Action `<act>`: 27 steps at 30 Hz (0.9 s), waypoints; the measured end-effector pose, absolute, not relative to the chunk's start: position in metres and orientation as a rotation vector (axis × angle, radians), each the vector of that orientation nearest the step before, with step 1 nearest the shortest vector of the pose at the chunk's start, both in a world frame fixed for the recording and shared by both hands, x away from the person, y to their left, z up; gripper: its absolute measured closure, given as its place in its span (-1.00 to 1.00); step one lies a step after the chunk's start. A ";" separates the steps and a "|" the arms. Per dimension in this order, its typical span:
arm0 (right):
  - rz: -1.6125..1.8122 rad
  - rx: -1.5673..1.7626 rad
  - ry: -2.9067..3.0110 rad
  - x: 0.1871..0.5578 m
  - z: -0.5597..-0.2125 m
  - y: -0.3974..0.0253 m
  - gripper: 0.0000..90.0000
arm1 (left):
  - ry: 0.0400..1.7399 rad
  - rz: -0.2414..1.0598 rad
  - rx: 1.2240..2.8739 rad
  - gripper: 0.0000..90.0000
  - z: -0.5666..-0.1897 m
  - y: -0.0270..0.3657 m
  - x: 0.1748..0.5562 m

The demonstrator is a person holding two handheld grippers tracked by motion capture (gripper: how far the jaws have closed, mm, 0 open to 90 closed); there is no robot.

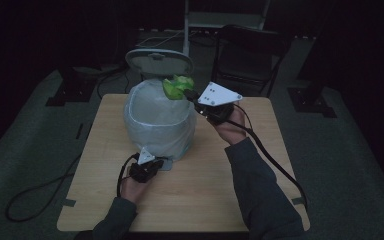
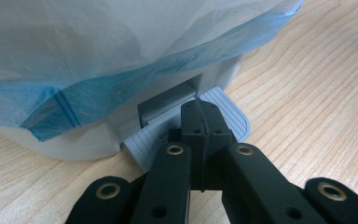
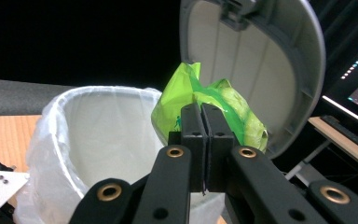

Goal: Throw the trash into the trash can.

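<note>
- High view: the right tool (image 1: 192, 98) holds a green bag (image 1: 176, 86) over the lined pedal bin (image 1: 157, 117) on the desk (image 1: 205, 185).
- Left gripper view: the left tool (image 2: 200, 114), jaws closed, presses the bin's pedal (image 2: 144, 144).
- Right gripper view: closed jaws pinch the green bag beside the raised lid (image 3: 261, 60).

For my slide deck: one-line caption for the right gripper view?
Right hand-held gripper holds a green bag above the lined bin, lid up.

The left gripper (image 1: 152, 161) sits low, jaws together; the right gripper (image 1: 194, 96), raised, is clamped closed.
</note>
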State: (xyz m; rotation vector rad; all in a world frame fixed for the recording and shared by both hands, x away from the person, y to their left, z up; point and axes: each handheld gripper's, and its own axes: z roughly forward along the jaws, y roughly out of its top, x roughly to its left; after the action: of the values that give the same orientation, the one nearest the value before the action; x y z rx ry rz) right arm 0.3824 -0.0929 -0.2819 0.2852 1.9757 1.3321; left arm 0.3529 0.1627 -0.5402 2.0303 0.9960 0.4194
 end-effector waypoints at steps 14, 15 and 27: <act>1.421 0.356 2.112 0.406 -0.286 -0.072 0.42 | 0.997 0.422 2.026 1.00 -0.540 0.163 0.353; 1.449 0.353 2.107 0.406 -0.287 -0.074 0.42 | 0.995 0.417 2.026 1.00 -0.540 0.163 0.353; 1.386 0.373 2.101 0.402 -0.295 -0.088 0.31 | 0.996 0.417 2.027 1.00 -0.540 0.163 0.354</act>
State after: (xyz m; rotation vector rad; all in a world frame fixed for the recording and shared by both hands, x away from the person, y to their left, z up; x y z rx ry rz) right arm 0.4018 -0.0878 -0.2949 0.3733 2.1011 1.3863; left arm 0.3535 0.1631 -0.5403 2.0273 0.9965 0.4168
